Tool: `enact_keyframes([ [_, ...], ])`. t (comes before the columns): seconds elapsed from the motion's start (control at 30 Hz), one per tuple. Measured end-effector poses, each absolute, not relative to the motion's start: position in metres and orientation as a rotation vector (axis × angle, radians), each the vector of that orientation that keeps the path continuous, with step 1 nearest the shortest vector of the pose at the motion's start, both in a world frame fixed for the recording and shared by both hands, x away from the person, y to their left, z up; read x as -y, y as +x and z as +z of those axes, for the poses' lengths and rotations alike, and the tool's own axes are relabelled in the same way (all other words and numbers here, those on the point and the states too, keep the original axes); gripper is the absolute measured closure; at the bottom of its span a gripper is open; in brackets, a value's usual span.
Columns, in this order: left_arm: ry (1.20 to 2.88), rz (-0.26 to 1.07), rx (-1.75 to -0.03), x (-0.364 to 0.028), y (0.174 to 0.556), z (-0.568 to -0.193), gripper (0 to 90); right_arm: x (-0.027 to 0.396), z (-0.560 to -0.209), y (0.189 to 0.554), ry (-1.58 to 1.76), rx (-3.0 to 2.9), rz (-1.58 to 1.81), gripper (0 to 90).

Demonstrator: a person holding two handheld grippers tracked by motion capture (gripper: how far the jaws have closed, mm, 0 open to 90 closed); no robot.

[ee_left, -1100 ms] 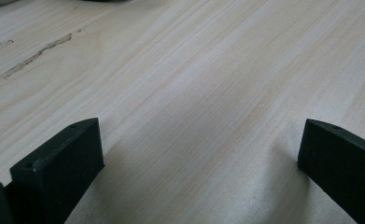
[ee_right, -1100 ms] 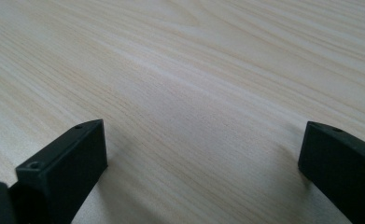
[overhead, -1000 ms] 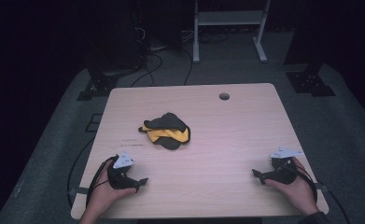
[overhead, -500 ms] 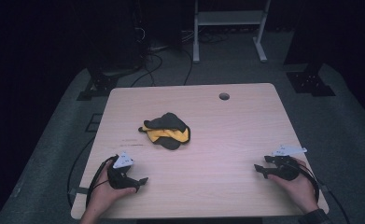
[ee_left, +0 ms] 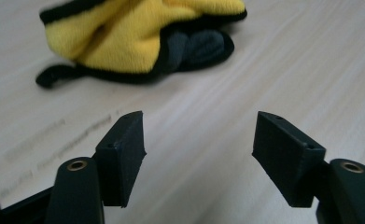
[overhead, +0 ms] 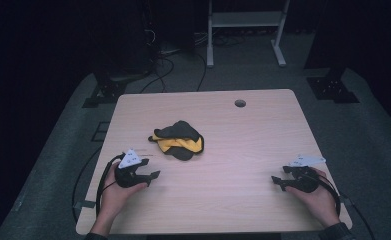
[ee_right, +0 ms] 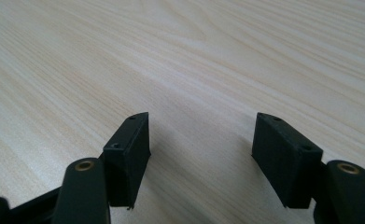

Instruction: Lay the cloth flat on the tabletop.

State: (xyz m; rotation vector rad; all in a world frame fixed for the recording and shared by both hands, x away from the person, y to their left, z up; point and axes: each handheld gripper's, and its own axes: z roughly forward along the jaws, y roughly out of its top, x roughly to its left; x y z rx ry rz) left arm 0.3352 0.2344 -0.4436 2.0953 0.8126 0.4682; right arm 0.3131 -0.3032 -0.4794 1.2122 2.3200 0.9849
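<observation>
The left gripper [ee_left: 199, 154] has its two black jaws parted with only bare wood between them; they have just been closing, yet nothing sits in the gap, so the grip is released. The right gripper [ee_right: 201, 154] likewise stands apart over plain tabletop, jaws a little wider after narrowing, gripping nothing.

In the high view the left gripper [overhead: 150, 176] lies at about 7 o'clock on the table [overhead: 243, 150], aimed toward 2 o'clock, held in the person's left hand [overhead: 114, 192]. The right gripper [overhead: 279, 182] lies at about 4 o'clock, pointing toward 9 o'clock, in the right hand [overhead: 320, 197].

Count: two grippers, two hands, one cloth, one table, one round hole [overhead: 240, 103] in the top near 12 o'clock.

The cloth [overhead: 179, 141], a crumpled yellow piece with black edging and dark folds, rests left of the table's centre, at 1 o'clock from the left gripper and near it but apart. In the left gripper view the cloth [ee_left: 138, 37] lies ahead of the jaws at 11 o'clock, one black strip trailing off its left side.

Open wood runs between the two grippers and across the whole right half. The left hand sits close to the near left edge; the right hand lies beside the near right corner.
</observation>
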Motion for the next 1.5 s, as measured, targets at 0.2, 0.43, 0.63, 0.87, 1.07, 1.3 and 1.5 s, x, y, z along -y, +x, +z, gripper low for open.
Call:
enact_keyframes([
  [0.2, 2.075, 0.521, -0.789, -0.227, 0.353, -0.427, 39.0, 0.303, -0.48, 0.313, 1.207, -2.32, 0.986, 35.8],
  [0.43, 2.072, 0.536, -0.775, -0.221, 0.372, -0.419, 41.7, 0.303, -0.48, 0.313, 1.205, -2.32, 0.988, 35.7],
  [0.63, 2.09, 0.554, -0.754, -0.213, 0.389, -0.412, 42.6, 0.303, -0.48, 0.313, 1.205, -2.318, 0.989, 35.7],
  [0.87, 2.113, 0.567, -0.762, -0.207, 0.408, -0.414, 44.0, 0.303, -0.48, 0.313, 1.206, -2.319, 0.99, 35.7],
  [1.07, 2.144, 0.582, -0.772, -0.201, 0.422, -0.421, 47.8, 0.303, -0.48, 0.313, 1.209, -2.32, 0.992, 35.7],
  [1.3, 2.177, 0.549, -0.799, -0.196, 0.427, -0.424, 66.2, 0.304, -0.48, 0.313, 1.209, -2.321, 0.995, 35.7],
  [1.5, 2.145, 0.404, -0.903, -0.196, 0.428, -0.422, 87.5, 0.304, -0.48, 0.313, 1.211, -2.319, 0.996, 36.0],
])
